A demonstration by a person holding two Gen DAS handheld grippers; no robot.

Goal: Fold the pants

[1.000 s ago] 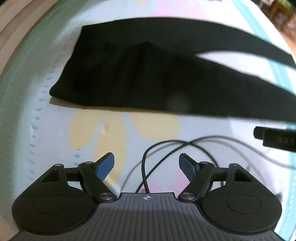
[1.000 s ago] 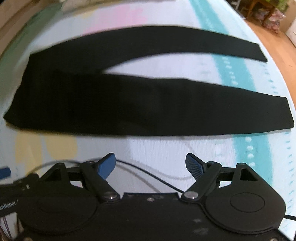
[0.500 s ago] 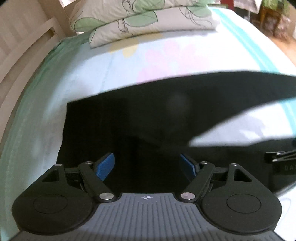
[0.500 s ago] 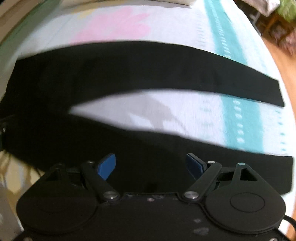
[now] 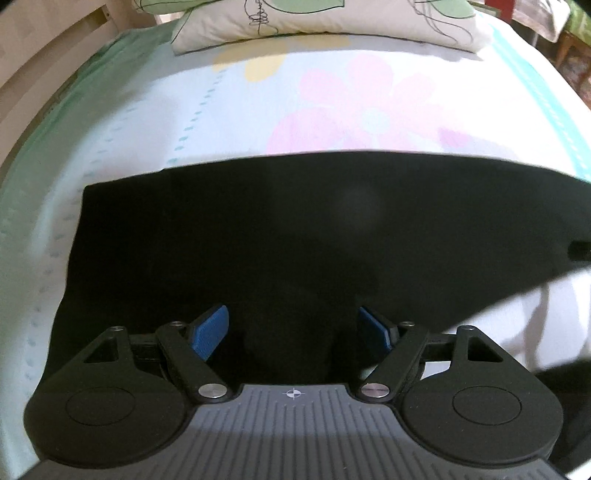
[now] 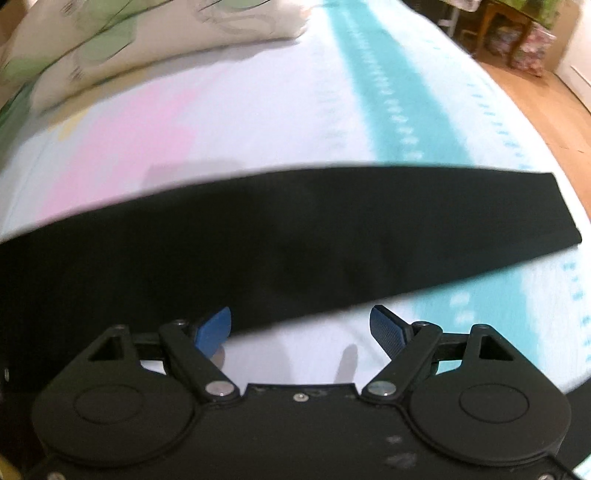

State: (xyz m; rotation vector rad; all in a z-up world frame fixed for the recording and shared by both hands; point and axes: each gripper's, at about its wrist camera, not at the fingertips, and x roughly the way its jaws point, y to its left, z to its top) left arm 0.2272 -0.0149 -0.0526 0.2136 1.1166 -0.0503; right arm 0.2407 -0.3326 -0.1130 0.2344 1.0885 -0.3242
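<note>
Black pants (image 5: 258, 236) lie flat on the bed, waist end to the left, legs spread apart to the right. My left gripper (image 5: 293, 332) is open and empty, low over the waist and seat of the pants. My right gripper (image 6: 301, 330) is open and empty over the bare sheet between the legs, at the near edge of the far leg (image 6: 332, 229), whose cuff (image 6: 565, 210) lies at the right. A bit of the near leg shows at the lower right of the right wrist view.
The bed sheet (image 5: 369, 110) is pale with pink and yellow flowers and a teal stripe (image 6: 399, 96). Leaf-print pillows (image 5: 325, 18) lie at the head of the bed. A wooden bed frame (image 5: 44, 55) runs on the left. Wooden floor (image 6: 546, 103) and furniture lie beyond the right edge.
Both grippers have moved forward from in front of the pants to over them: the left now over the waist end, the right over the gap between the legs. Both stayed open.
</note>
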